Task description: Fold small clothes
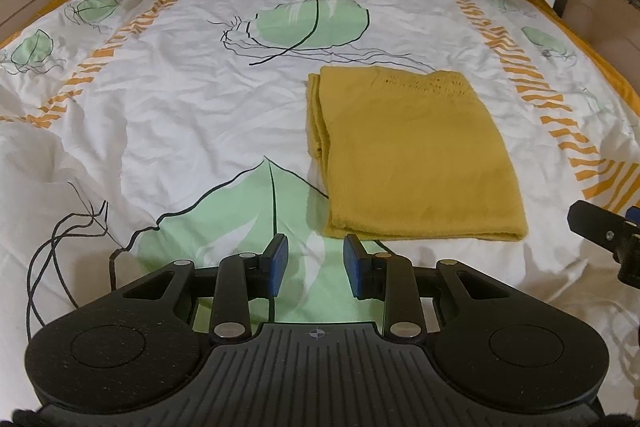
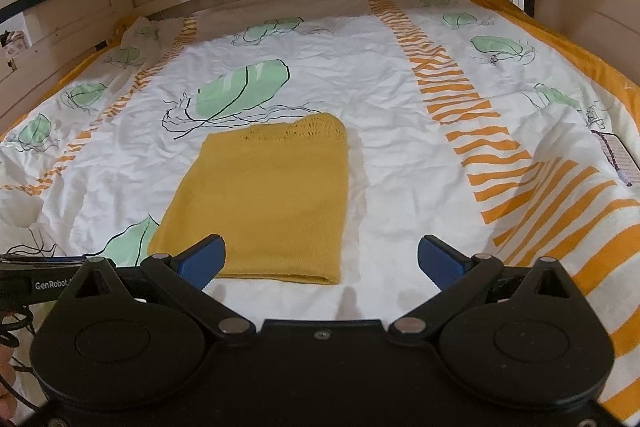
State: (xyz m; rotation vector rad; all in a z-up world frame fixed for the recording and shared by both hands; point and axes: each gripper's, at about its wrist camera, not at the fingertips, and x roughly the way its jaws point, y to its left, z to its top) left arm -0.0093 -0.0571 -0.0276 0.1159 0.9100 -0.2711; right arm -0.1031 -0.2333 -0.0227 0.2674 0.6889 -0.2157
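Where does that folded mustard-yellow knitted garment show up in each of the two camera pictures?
Left wrist view: the folded mustard-yellow knitted garment lies right of centre on the bed cover.
Right wrist view: it lies left of centre, just beyond the jaws.
Shared landmark: the large green leaf print beyond the garment's far edge.

garment: we see one mustard-yellow knit top point(image 2: 264, 203) | state: folded into a neat rectangle, lace-knit edge at 12 o'clock | pose: flat | place: on the bedspread, centre, fold edge toward 6 o'clock
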